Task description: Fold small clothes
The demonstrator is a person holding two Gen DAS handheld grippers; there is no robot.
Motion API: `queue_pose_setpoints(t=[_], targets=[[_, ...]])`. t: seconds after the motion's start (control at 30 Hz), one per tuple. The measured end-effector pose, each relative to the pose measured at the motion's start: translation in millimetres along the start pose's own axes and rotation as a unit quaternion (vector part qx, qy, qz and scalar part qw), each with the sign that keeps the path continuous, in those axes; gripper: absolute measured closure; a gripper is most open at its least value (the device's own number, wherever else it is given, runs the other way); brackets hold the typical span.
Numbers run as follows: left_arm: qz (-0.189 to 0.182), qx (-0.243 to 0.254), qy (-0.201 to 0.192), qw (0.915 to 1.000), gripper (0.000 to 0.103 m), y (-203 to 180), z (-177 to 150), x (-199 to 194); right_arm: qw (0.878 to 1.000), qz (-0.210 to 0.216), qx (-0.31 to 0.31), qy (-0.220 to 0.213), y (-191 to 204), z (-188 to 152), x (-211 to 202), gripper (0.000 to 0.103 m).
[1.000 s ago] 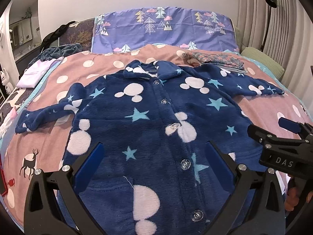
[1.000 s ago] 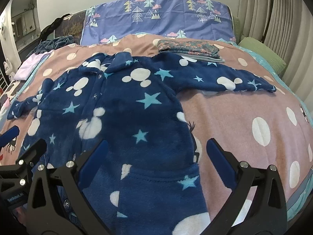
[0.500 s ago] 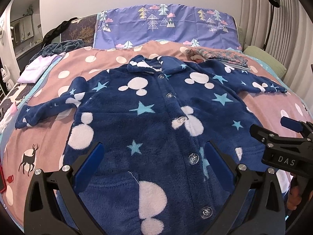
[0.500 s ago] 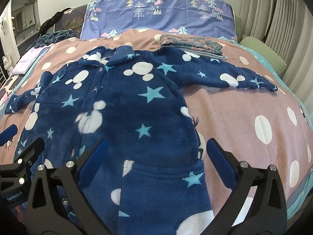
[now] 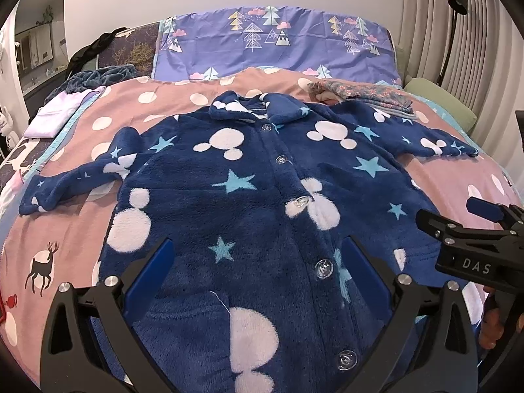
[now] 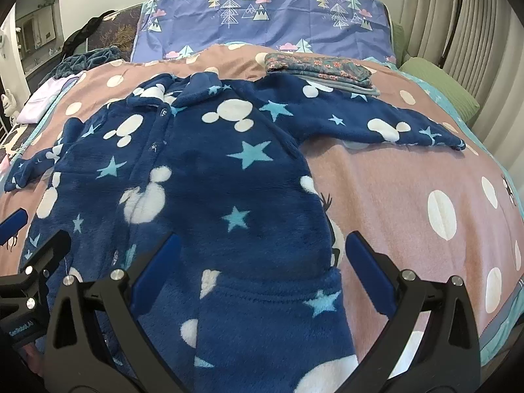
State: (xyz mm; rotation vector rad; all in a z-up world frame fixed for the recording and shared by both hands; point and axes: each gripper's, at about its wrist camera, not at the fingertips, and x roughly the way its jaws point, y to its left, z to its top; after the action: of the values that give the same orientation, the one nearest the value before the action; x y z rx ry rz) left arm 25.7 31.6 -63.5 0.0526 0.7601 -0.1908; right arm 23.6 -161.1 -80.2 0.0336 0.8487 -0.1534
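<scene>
A navy fleece pyjama top [image 5: 262,190] [image 6: 203,177] with white mouse heads, pale blue stars and a buttoned front lies flat on the bed, face up, both sleeves spread. My left gripper [image 5: 257,271] hovers open over its lower front near the button row, holding nothing. Open as well, my right gripper [image 6: 258,268] hangs over the garment's lower right part by the pocket seam. Each gripper shows at the edge of the other's view.
The bed has a pink spotted cover [image 6: 409,183]. A folded floral garment pile [image 6: 319,68] lies behind the right sleeve. A purple tree-print pillow [image 5: 275,42] stands at the headboard, a green cushion [image 6: 439,82] at right, lilac cloth [image 5: 59,114] at left.
Both grippers have drawn back and risen slightly, so the garment sits a little lower and farther in both views. The garment itself has not moved.
</scene>
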Motion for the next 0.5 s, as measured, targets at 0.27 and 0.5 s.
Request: queue_pose_setpoints(t=[0.27, 0.5], targets=[[-0.012, 0.002, 0.003, 0.9999, 0.008, -1, 1, 4, 1.000, -0.001, 0.004, 0.003, -2, 1, 4, 0.002], [-0.019, 0.001, -0.001, 0.9998, 0.009, 3, 3, 6, 1.000, 0.003, 0.009, 0.009, -5, 2, 11, 0.002]])
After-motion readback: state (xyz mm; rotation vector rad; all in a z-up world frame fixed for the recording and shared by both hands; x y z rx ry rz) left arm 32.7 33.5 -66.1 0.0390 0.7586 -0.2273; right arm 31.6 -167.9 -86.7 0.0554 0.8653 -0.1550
